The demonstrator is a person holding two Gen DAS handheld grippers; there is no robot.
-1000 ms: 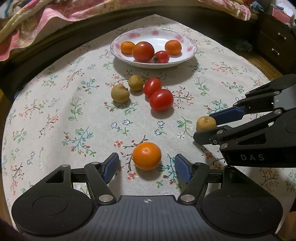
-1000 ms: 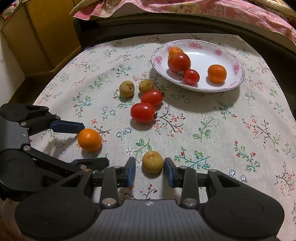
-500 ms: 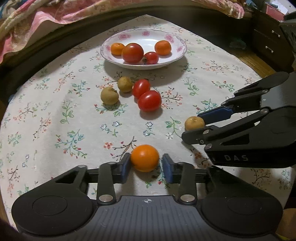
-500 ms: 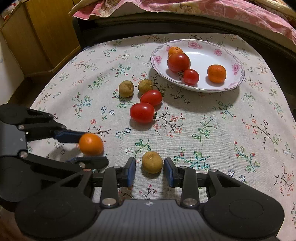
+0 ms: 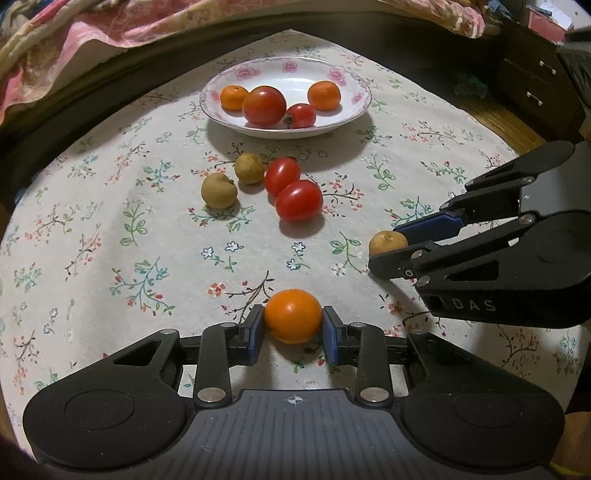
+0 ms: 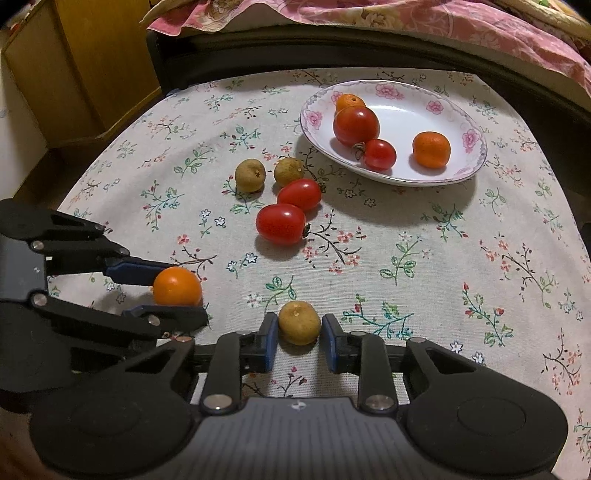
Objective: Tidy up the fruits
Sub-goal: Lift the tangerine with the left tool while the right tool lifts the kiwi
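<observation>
My left gripper [image 5: 293, 325] is shut on a small orange [image 5: 293, 320] low on the floral tablecloth, with both blue pads pressed to its sides. In the right wrist view the same orange [image 6: 177, 286] sits between the left gripper's fingers [image 6: 140, 271]. A brown round fruit [image 6: 299, 322] lies between the pads of my right gripper [image 6: 299, 332], which touch it on both sides. A white flowered plate [image 5: 295, 79] at the back holds two oranges and two tomatoes. Two tomatoes [image 5: 299, 200] and two more brown fruits [image 5: 219, 191] lie loose in front of the plate.
The right gripper [image 5: 388, 245] comes in from the right edge of the left wrist view, close beside my left one. A dark bed frame with a pink cover [image 6: 406, 18] borders the table's far side. A wooden cabinet [image 6: 92, 55] stands at the left.
My left gripper has shut on the orange, from wide open a second ago. The right gripper's pads have narrowed onto the brown fruit. The plate and loose fruit have not moved.
</observation>
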